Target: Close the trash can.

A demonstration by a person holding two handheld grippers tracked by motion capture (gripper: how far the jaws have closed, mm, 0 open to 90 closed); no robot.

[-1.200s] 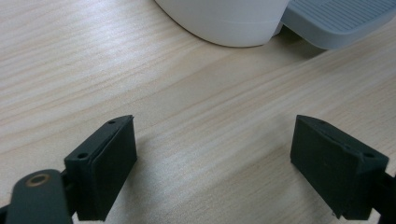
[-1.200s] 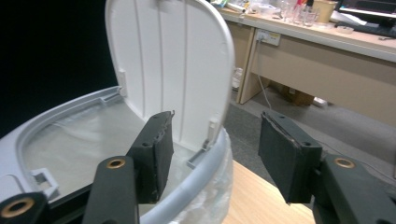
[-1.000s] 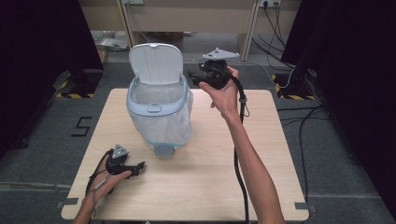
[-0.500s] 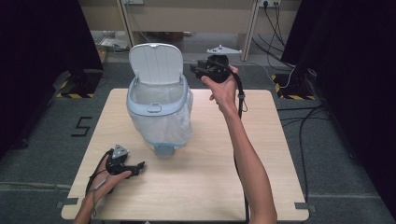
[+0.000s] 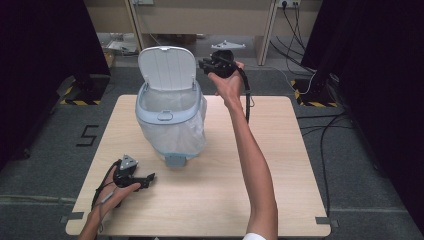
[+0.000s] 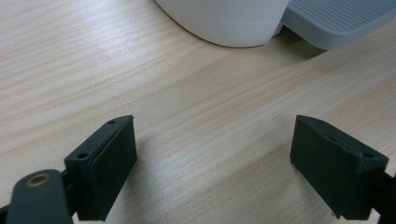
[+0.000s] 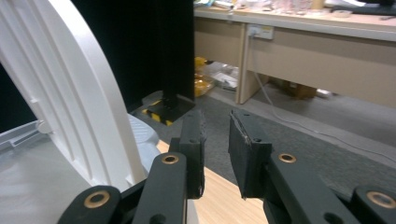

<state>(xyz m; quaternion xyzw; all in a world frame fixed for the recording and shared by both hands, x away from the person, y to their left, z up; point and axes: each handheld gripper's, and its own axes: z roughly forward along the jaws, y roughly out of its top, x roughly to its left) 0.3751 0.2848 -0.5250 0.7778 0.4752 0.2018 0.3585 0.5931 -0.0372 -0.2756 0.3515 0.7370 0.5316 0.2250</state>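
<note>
The right gripper [image 5: 207, 64], jaws nearly closed on nothing, is held beside the raised lid [image 5: 166, 68] of the bin [image 5: 170, 112] mid-table; the left gripper [image 5: 145, 180] is rested wide open, empty. The thin, light lid is probably best taken by its edge

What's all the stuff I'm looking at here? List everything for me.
Table: one, light wood, centre of the room.
Bin: one, white and pale blue, on the table's far left part, clear bag inside.
Lid: one, white, standing open at the bin's back.
Pedal: one, pale blue, at the bin's front foot.
Desk: one, beige, behind the table.
Grey plate: one, on the floor by the desk.
Cables: several, black, on the floor at right.
Left tongs: one, black, open, low over the table's near left.
Right tongs: one, black, raised beside the lid, a narrow gap between the jaws.
</note>
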